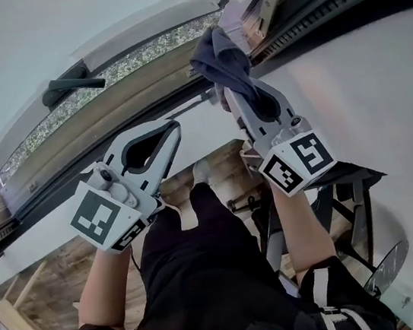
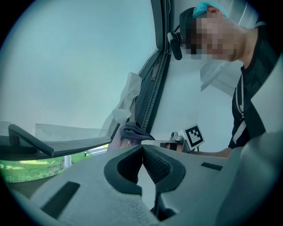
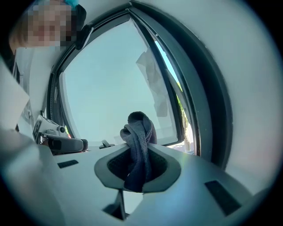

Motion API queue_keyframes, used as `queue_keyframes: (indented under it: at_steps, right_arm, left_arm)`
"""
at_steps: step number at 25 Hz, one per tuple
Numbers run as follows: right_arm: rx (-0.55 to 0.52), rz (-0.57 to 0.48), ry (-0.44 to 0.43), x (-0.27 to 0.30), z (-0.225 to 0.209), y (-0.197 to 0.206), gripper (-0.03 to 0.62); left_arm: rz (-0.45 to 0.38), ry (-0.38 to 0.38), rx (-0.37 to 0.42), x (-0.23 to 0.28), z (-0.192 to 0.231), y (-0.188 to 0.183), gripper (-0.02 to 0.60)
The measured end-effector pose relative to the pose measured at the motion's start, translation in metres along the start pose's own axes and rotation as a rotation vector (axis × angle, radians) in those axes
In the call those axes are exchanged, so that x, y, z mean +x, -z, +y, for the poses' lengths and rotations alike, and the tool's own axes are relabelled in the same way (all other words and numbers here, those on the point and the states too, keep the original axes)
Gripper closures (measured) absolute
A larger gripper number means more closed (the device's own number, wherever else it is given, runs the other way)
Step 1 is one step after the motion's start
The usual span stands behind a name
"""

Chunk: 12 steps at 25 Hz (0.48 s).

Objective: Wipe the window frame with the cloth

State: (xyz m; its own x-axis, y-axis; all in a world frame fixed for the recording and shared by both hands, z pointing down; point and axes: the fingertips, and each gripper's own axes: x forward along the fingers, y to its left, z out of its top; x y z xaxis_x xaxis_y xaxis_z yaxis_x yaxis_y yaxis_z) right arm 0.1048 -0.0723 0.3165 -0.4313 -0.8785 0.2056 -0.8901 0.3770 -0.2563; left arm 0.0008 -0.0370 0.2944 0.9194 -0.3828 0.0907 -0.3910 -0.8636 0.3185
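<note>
- At the far left, a black lever handle [image 1: 71, 85] sits on the white-rimmed sash, with greenery visible through the glass below it. The sash appears to stand ajar, so a dropped cloth could well fall outside.
- The left grey two-jaw tool [image 2: 142, 148] hangs just below the sash, its jaws pressed together on nothing. Held idle this close, it could knock the handle or the glass.
- The dark grey bunched cloth [image 3: 139, 132] is clamped in the right grey tool [image 3: 139, 150] and raised to the dark window frame [image 1: 336, 2], at or just short of its corner. Only a narrow fold is pinched, so dragging it along the ribbed track might pull it free.
- A loose strip of pale film [image 3: 152, 84] hangs by the frame, where the wad could snag on it.
- To the right runs a plain white wall [image 1: 381, 96]. Wooden flooring [image 1: 54, 275] shows below, and a black metal stand [image 1: 349, 193] is beside the person's right arm.
</note>
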Motion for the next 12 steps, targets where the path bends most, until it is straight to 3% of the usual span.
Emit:
queue_keyframes:
  at_steps: [12]
  right_arm:
    - [-0.064,-0.078,0.045,-0.020,-0.022,-0.056,0.550]
  left_arm:
    - [-0.019,0.028,0.023,0.020,-0.007,-0.015,0.561]
